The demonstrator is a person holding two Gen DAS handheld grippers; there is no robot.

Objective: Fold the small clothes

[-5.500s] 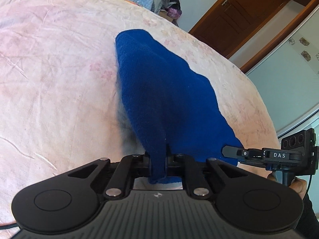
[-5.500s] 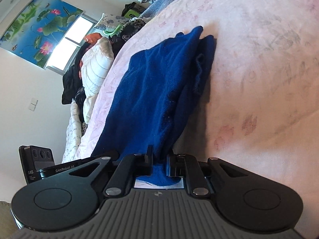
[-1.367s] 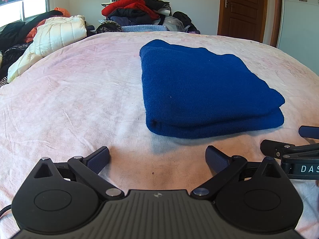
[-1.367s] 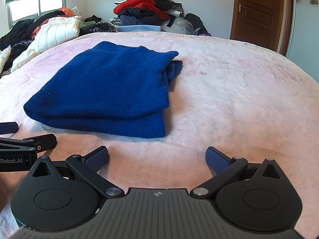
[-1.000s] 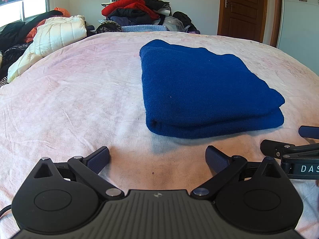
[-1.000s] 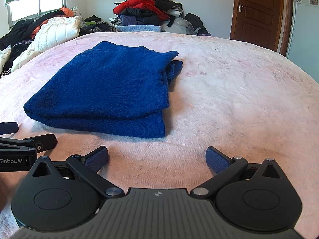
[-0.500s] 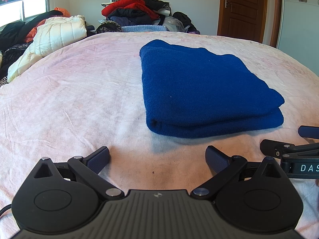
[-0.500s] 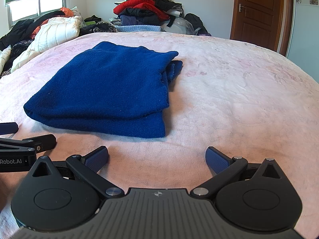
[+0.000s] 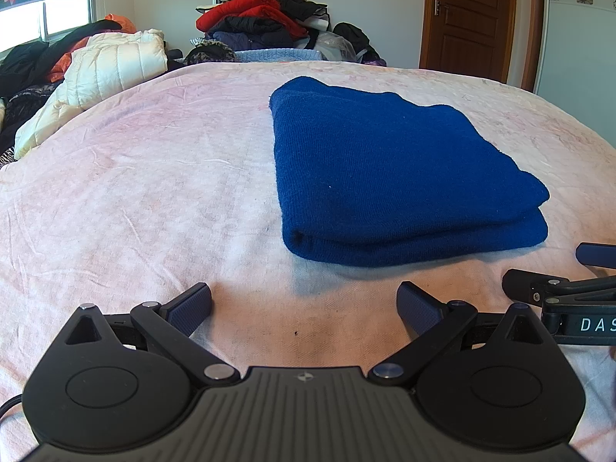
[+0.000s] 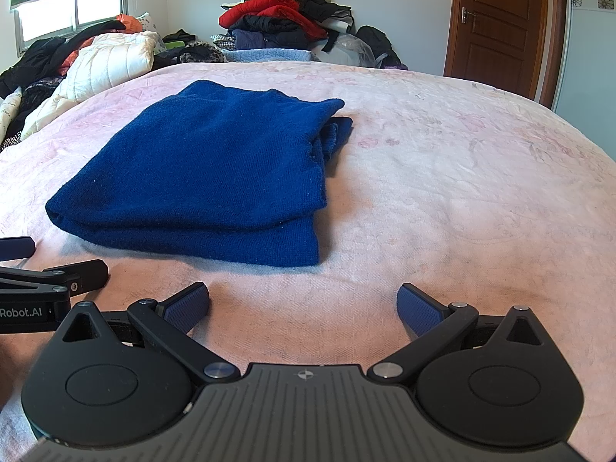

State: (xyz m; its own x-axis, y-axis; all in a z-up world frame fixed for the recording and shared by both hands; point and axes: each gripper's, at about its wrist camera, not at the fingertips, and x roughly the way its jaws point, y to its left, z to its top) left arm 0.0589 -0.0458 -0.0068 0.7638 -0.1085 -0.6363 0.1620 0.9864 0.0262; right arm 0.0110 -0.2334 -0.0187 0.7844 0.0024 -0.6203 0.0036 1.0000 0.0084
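A dark blue knitted garment (image 9: 389, 177) lies folded into a flat rectangle on the pink bed sheet (image 9: 134, 192). It also shows in the right wrist view (image 10: 215, 177), with a bunched end at its far right corner. My left gripper (image 9: 304, 304) is open and empty, low over the sheet, just short of the garment's near edge. My right gripper (image 10: 302, 302) is open and empty, likewise near the garment's front edge. Each gripper shows at the side of the other's view.
A pile of red and black clothes (image 9: 261, 15) sits beyond the bed's far edge. A white puffy jacket (image 9: 104, 69) and dark clothes lie at the far left. A brown wooden door (image 10: 500, 19) stands at the back right.
Five seconds ago both grippers were shut on the garment's edge and held it up. Now the garment lies folded and both grippers are open. Nothing has moved in the last second.
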